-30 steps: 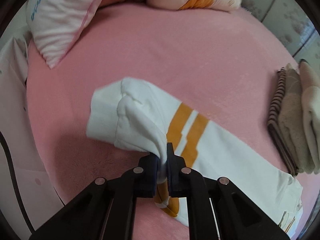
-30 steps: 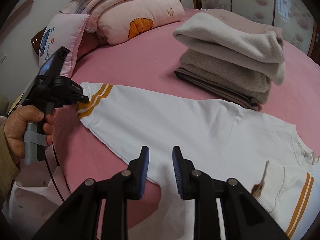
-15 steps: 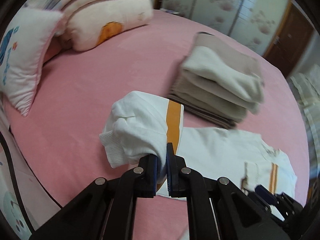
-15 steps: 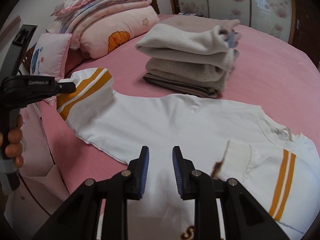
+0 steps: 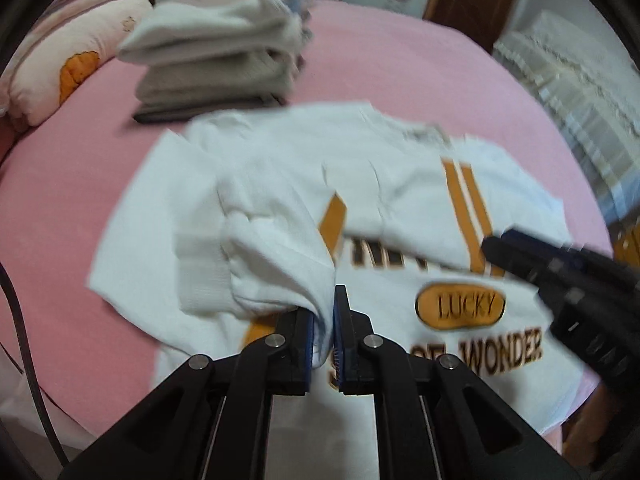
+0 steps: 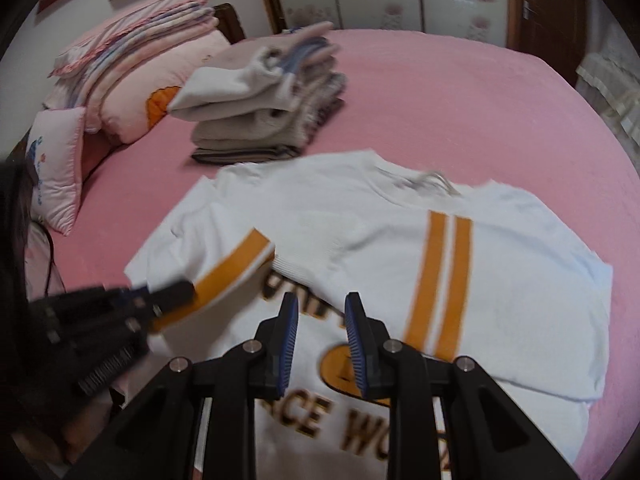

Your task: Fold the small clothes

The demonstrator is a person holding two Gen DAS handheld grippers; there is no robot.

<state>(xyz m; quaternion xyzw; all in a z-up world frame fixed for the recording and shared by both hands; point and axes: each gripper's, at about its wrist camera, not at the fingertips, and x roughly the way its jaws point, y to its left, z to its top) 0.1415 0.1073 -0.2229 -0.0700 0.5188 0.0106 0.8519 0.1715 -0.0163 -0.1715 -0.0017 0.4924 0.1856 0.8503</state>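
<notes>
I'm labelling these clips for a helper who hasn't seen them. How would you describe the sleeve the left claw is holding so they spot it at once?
On the pink bed lies a white shirt printed with dark lettering. The sleeve is the one pulled across its chest, pinched in the left claw. Unlike the other sleeve, already folded flat, its orange-striped cuff end is lifted.

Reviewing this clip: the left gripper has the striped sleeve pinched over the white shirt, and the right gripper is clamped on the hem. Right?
Not quite. The right gripper is open and holds nothing, hovering over the white shirt; the right wrist view shows the gap between its fingers. The left gripper does pinch the striped sleeve over the shirt.
</notes>
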